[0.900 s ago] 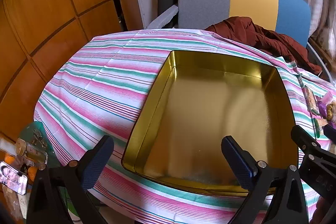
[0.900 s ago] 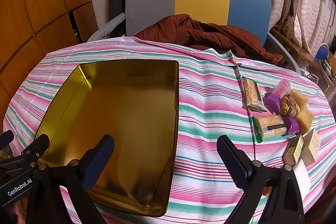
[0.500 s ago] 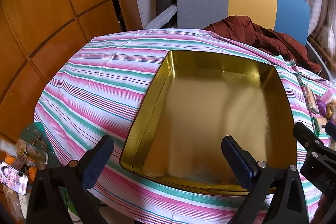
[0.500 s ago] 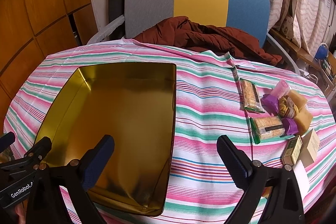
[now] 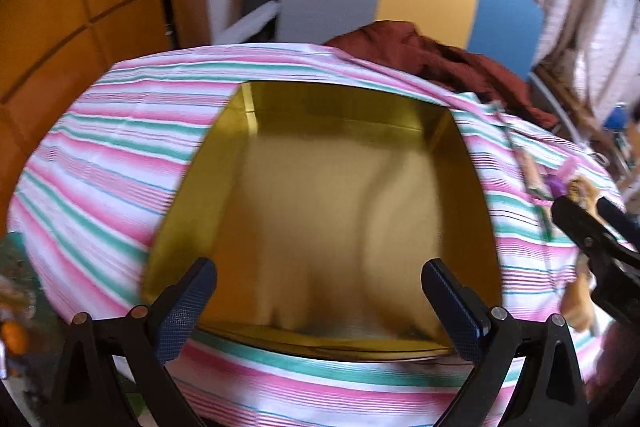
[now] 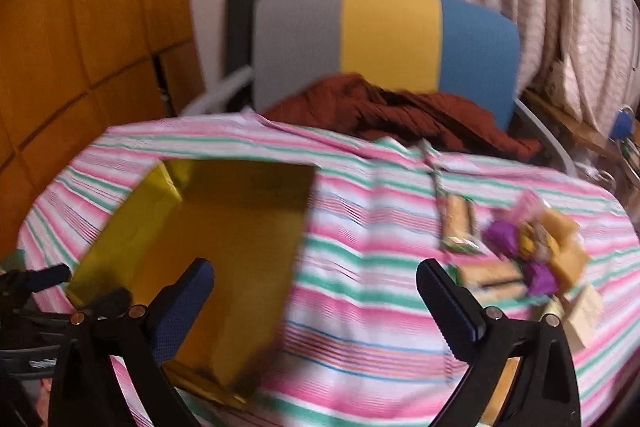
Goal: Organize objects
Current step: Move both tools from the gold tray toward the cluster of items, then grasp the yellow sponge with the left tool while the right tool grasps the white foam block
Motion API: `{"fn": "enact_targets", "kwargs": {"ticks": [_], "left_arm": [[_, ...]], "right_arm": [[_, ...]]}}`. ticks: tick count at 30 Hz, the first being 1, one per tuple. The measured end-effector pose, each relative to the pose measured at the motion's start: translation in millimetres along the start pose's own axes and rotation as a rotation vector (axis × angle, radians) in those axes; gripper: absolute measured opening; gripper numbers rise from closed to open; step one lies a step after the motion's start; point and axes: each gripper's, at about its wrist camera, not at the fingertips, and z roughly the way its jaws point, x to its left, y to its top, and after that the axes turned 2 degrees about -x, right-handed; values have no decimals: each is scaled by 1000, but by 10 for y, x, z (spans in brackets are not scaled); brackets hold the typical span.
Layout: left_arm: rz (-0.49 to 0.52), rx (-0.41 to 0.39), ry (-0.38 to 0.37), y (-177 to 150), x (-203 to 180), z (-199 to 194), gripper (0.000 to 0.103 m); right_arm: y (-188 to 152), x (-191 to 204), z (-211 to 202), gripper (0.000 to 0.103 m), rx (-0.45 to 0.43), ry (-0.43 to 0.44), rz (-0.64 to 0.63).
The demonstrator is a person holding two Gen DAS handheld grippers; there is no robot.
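An empty gold tin tray [image 5: 240, 163] lies on the striped tablecloth; it also shows in the right wrist view [image 6: 132, 219] at the left. My left gripper [image 5: 320, 291] is open and empty over the tray's near edge. My right gripper [image 6: 316, 287] is open and empty above the cloth between the tray and a cluster of snacks: cracker packs [image 6: 458, 223], purple-wrapped sweets [image 6: 502, 233], yellow blocks [image 6: 568, 247] and small boxes [image 6: 584, 311]. The right gripper [image 5: 592, 227] shows at the right edge of the left wrist view. Both views are motion-blurred.
A chair [image 6: 388, 35] with grey, yellow and blue back panels stands behind the table with a dark red garment [image 6: 400, 115] on it. Wooden panels [image 5: 80, 7] are at the left, curtains [image 6: 560, 7] at the right. The cloth [image 6: 360, 307] drapes over the table's edges.
Both grippers have swung to the right and pulled back a little; the tray and snacks now sit further left in view. Both stay open. No object has moved.
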Motion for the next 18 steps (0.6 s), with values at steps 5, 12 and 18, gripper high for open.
{"fn": "enact_targets", "kwargs": {"ticks": [5,12,18], "left_arm": [[112,3,-75,-31,-382,-13,103],[293,52,-188,-88,-1009,-19,103],[385,142,-315,-153,-1525,80,103]], "right_arm": [[-227,-582,-84,102,11,-78,96],[-673,-1606,-258,88,63,-245,128],[-1097,-2383,-328,88,203,-260,187]]}}
